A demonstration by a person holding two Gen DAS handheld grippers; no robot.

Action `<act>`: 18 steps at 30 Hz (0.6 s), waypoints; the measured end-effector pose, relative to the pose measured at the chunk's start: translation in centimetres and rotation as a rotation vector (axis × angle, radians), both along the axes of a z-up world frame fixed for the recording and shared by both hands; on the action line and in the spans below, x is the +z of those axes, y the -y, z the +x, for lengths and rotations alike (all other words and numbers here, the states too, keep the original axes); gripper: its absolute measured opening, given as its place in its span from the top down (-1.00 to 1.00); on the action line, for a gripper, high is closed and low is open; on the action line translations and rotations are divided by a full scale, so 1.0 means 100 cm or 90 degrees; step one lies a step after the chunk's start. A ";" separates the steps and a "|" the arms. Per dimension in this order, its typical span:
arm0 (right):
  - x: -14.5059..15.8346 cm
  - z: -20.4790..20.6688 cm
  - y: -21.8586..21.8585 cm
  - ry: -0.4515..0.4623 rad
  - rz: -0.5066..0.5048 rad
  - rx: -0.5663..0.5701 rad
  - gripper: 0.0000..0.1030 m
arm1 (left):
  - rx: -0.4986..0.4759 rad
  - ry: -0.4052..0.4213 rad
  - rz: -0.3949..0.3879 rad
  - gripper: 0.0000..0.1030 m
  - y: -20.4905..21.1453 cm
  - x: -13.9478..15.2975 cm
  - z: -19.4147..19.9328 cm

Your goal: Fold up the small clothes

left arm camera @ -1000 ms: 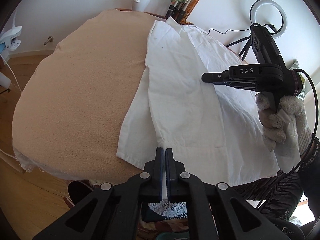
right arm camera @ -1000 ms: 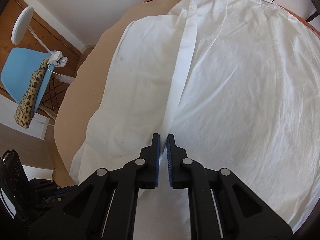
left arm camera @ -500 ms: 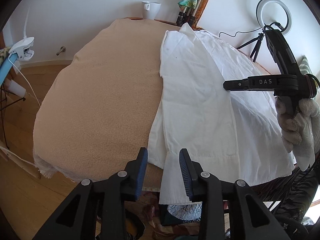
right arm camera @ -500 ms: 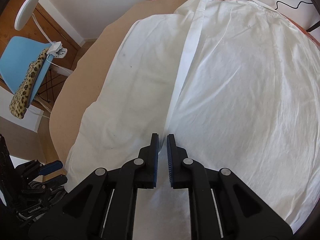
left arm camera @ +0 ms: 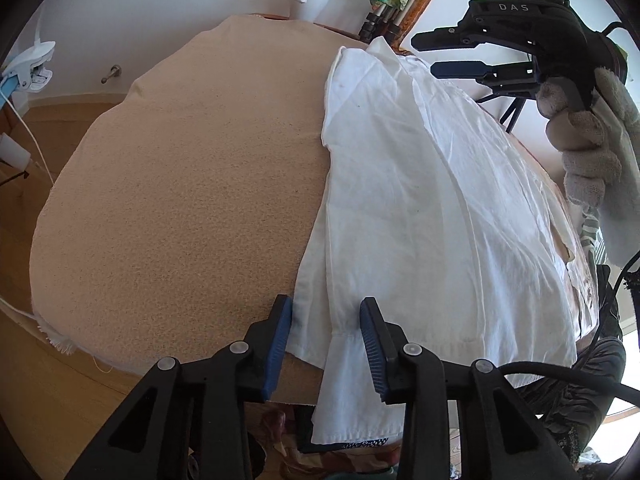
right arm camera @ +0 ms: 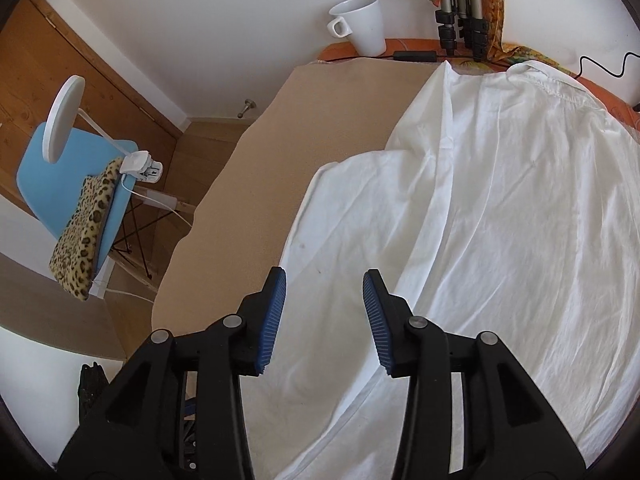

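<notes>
Both claws just let go. Left claw now wide open, empty, straddling the shirt cuff at the near tabletop edge. Right claw, pinching the placket a second ago, is wide open too, lifted clear, holding nothing. Shirt lies flat, one side folded in, cuff hanging over the edge. First fold looks placed; regrasp likely next.

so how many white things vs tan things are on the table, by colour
white: 2, the shirt and the mug
tan: 1, the cloth cover under the shirt
total: 3
</notes>
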State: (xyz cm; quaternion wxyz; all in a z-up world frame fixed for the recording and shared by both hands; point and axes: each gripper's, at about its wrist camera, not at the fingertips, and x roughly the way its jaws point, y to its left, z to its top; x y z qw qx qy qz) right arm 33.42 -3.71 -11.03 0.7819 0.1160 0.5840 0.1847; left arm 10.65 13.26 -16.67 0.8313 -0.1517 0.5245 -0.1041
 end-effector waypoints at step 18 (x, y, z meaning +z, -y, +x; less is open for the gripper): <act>-0.055 0.061 -0.073 -0.058 -0.122 -0.004 -0.10 | -0.009 0.007 -0.075 1.00 -0.004 0.006 0.002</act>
